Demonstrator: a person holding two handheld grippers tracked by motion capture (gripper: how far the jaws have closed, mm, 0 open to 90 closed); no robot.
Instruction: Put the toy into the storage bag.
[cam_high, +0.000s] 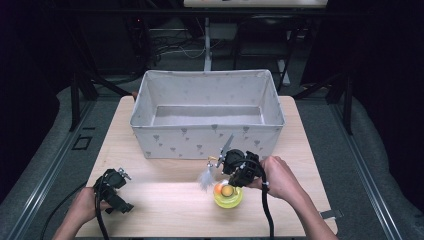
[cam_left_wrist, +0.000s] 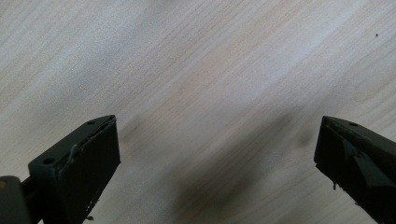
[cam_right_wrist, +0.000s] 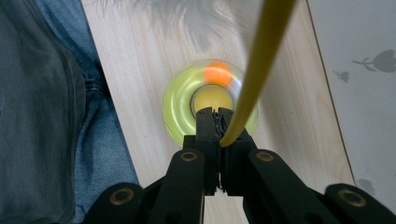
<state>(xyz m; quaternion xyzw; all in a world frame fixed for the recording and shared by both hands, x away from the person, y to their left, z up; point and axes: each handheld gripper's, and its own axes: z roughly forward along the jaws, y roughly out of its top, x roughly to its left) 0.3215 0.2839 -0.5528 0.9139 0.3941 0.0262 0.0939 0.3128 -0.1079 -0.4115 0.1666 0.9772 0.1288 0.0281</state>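
Count: 1 fabric bin (cam_high: 207, 135) on 1 wooden table (cam_high: 165, 200). 1 yellow-green round toy base (cam_high: 228, 198), with 1 orange ball (cam_right_wrist: 217, 74) in it. 1 yellow wand (cam_right_wrist: 259, 70), 1 white feather tuft (cam_high: 205, 178). 2 grippers: left gripper (cam_high: 114, 187), right gripper (cam_high: 239, 167). 2 hands.

Pale wooden table (cam_high: 165, 195), grey fabric bin (cam_high: 207, 140) with small prints, grey floor (cam_high: 50, 145), dark stands behind.

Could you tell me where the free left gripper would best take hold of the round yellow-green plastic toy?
Probably its outer rim, from above on its left side: the round yellow-green plastic toy lies flat and low, and the right gripper, shut on a yellow rod, crowds its middle.
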